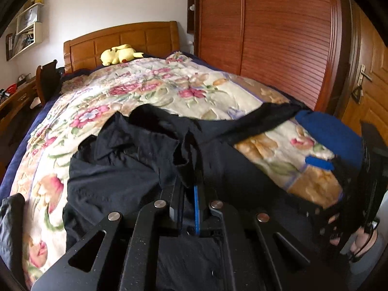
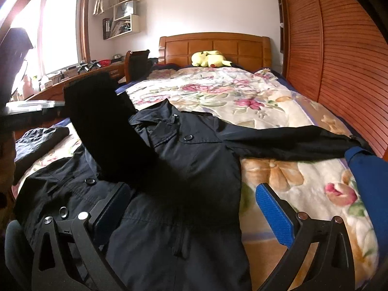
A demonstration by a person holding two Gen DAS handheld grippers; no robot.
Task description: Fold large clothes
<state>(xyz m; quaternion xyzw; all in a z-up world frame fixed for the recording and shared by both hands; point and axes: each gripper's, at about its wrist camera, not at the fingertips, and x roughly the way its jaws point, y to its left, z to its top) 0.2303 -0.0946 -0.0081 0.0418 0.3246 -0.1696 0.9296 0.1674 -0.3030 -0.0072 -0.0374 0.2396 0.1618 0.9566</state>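
We see a large dark navy coat with round buttons [image 2: 194,165] lying spread on the floral quilt [image 2: 230,92] of a wooden bed [image 2: 213,46]. Its collar points to the far side, toward the headboard, and one long sleeve stretches to the right, close to the red-brown slatted wardrobe [image 2: 339,60].

Our left claw [image 1: 190,169] is closed, and a fold of the dark fabric is pinched between its two black fingers, beside the blue pad. In the right wrist view, a lifted part of the coat rises in front of the camera as a dark, blurred band on the left, above the body of the coat.

Our right claw [image 2: 191,194] stands wide open over the lower body of the coat; one finger is above the dark cloth on the left and the blue-padded finger is above the quilt on the right. Nothing is between the pads.

A yellow plush toy [image 2: 209,59] rests at the far end of the bed, against the headboard. A blue cloth [image 2: 368,181] lies at the near right edge of the bed. To the left we see a wooden table [image 2: 72,82] with small things on it, under the bright window [image 2: 60,29].
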